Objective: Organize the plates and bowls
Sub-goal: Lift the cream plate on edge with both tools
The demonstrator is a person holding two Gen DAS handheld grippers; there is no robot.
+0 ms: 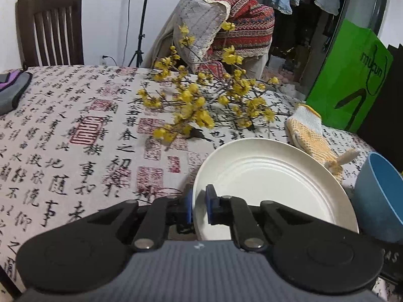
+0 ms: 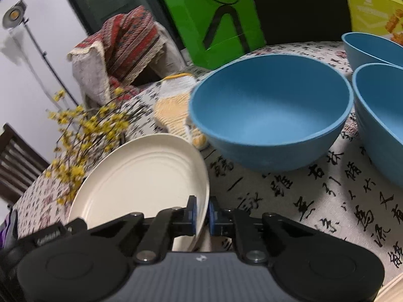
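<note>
The cream plate [image 1: 267, 176] lies on the calligraphy tablecloth [image 1: 75, 130], its near rim pinched by both claws: left gripper [image 1: 199, 206] and right gripper [image 2: 201, 214] are each clamped on it. Grasping looks done; next comes a level, matched lift, clearing the blue bowl [image 2: 272, 110] ahead.

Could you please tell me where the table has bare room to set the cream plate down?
The widest free patch is the calligraphy tablecloth left of the cream round plate, bordered by the yellow flower branches and the grey pouch. Another lies in front of the nearest blue plastic bowl. It is crowded around the three bowls and the knitted glove.
</note>
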